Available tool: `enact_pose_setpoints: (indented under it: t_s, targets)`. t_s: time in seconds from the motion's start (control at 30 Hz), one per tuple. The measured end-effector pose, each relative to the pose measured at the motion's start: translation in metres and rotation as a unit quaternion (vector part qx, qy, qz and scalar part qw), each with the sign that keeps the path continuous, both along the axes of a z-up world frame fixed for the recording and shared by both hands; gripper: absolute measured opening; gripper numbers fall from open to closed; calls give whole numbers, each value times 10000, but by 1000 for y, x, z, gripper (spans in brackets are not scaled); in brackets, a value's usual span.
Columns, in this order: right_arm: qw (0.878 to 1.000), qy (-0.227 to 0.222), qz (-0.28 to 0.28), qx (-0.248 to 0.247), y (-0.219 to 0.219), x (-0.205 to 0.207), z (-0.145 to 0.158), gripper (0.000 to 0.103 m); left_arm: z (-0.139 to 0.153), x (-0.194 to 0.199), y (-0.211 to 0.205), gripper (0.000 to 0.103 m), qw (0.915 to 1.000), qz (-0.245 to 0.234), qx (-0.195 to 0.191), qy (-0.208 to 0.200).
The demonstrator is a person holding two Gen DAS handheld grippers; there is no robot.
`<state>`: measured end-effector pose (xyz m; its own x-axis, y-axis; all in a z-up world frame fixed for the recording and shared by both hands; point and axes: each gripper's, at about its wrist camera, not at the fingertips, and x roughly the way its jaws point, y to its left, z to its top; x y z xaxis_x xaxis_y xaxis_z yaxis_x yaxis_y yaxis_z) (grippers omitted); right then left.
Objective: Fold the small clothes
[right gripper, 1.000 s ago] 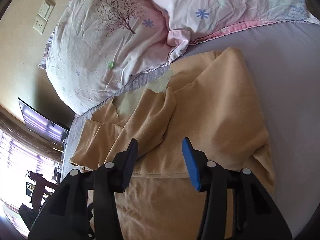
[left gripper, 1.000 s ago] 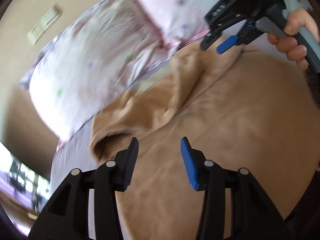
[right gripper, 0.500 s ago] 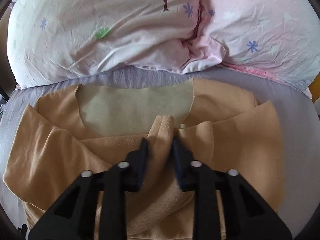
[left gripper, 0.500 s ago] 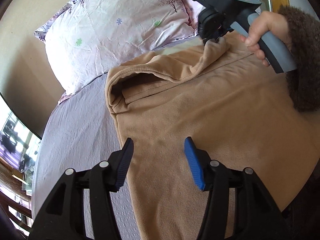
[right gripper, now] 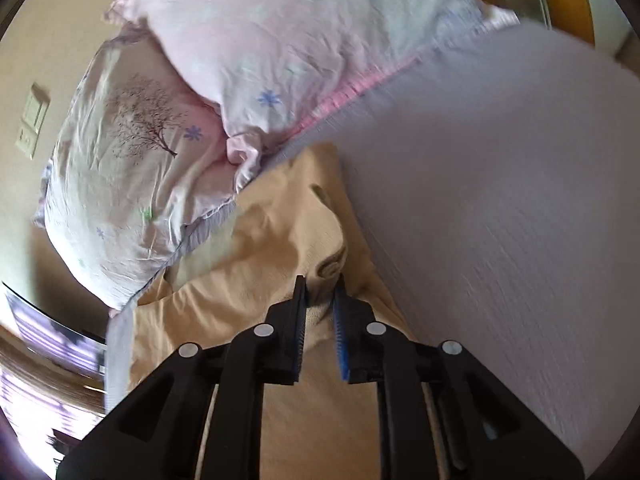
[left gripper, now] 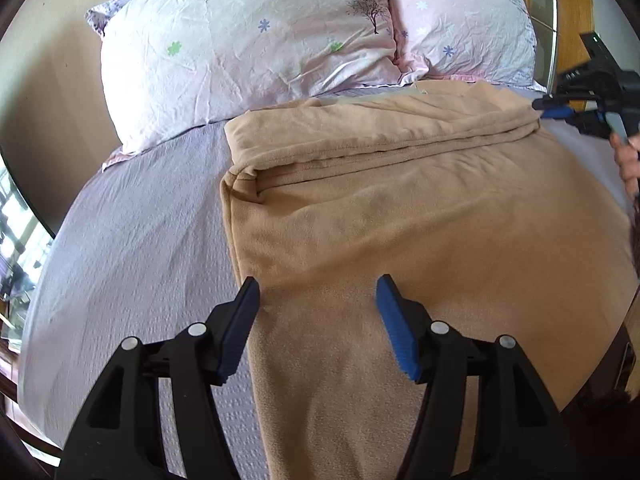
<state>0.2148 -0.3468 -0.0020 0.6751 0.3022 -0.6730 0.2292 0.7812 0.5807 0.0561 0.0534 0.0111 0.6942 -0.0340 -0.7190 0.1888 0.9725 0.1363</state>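
A tan fleece garment [left gripper: 420, 216] lies on the lilac bed sheet [left gripper: 132, 248], its upper part folded into a flat band across the far side. My left gripper [left gripper: 318, 300] is open and empty, hovering over the garment's near left edge. My right gripper [right gripper: 320, 300] is shut on a bunched fold of the same tan garment [right gripper: 260, 264] at its right end. In the left wrist view the right gripper [left gripper: 556, 110] is at the far right, at the tip of the folded band, held by a hand.
Two pale floral pillows [left gripper: 248, 48] [left gripper: 460, 28] lie against the far end of the bed. A wooden headboard or frame [left gripper: 572, 20] stands at the far right. A beige wall with switch plates [right gripper: 32, 120] is to the left.
My right gripper, shut on the tan fold, pulled it to the right, flattening the crumpled upper part into a straight band. My left gripper stayed open and drew back a little.
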Motion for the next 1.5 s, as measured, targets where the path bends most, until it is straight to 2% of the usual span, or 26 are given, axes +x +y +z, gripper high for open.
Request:
enact_pose_setpoints:
  t_s: [0.07,0.1,0.13,0.2,0.27,0.33,0.43,0.53,0.6,0.63,0.73,0.83,0.87,0.9,0.93,0.97,1.0,1.03,1.07,1.13,1.17,1.23,1.27,1.37,1.43,1.5]
  targets:
    - [9999,-78,53,-64,0,-13,8,22,4,-5,4,61,9999,-19,-169,-6]
    - [9998,-106,132,-83,-1,-21,10,35,7,-6,10,62,9996,-47,-285,-45]
    - [9995,-131,271,-109,-3,-31,13,54,11,-13,17,64,9987,-90,-485,-97]
    - [9983,-208,537,-108,-3,-48,17,69,16,-25,34,68,9942,-222,-1045,-78]
    - [9944,-375,992,-5,-7,-76,17,69,19,-42,60,69,9790,-450,-1986,85]
    - [9874,-548,1473,176,-15,-110,15,69,18,-58,85,69,9572,-649,-2811,225]
    - [9732,-651,2199,185,-25,-168,8,77,12,-92,118,70,9330,-807,-3497,280]
    - [9639,-367,2629,207,-35,-213,-13,82,-2,-117,133,78,9176,-968,-3825,489]
    - [9657,-133,2587,172,-40,-224,-29,82,-17,-128,137,78,9081,-1019,-4004,684]
    - [9665,2,2552,276,-43,-225,-43,82,-24,-131,135,80,9067,-1008,-4026,756]
    - [9636,153,2608,566,-39,-215,-75,82,-48,-124,116,80,9136,-954,-3818,1025]
    - [9561,151,2793,873,-29,-198,-95,82,-63,-110,100,80,9078,-1027,-3912,1108]
    - [9533,87,2866,949,-24,-195,-99,81,-68,-104,96,80,9046,-993,-3989,1126]
    - [9499,-7,2955,1017,-18,-193,-102,72,-72,-98,92,79,9010,-948,-4076,1142]
    - [9460,-82,3052,1086,-14,-193,-104,47,-76,-95,91,75,8979,-921,-4149,1148]
    - [9419,-129,3146,1172,-11,-193,-106,30,-80,-91,88,69,8929,-886,-4251,1187]
    - [9379,-159,3231,1253,-7,-194,-107,7,-86,-88,88,44,8866,-879,-4361,1268]
    - [9346,-241,3315,1269,-5,-198,-105,6,-90,-84,87,12,8795,-868,-4465,1397]
    - [9314,-368,3385,1286,-4,-202,-99,6,-94,-84,88,6,8715,-874,-4569,1550]
    - [9265,-712,3445,1333,-5,-208,-76,6,-86,-90,90,6,8591,-1085,-4764,1524]
    - [9247,-912,3447,1334,-5,-207,-63,6,-76,-94,91,6,8581,-1219,-4774,1447]
    - [9131,-1543,3528,1341,-5,-205,-20,6,-44,-100,92,6,8580,-1543,-4768,1129]
    - [9053,-1885,3577,1304,-3,-200,4,6,-21,-99,93,6,8617,-1695,-4705,856]
    - [8915,-2661,3528,998,3,-166,68,6,42,-72,97,7,8645,-1920,-4643,124]
    - [8975,-2944,3190,776,5,-124,103,6,71,-35,97,7,8654,-1806,-4669,-217]
    - [9178,-2927,2554,818,-1,-66,120,6,87,18,99,7,8702,-1385,-4710,-417]
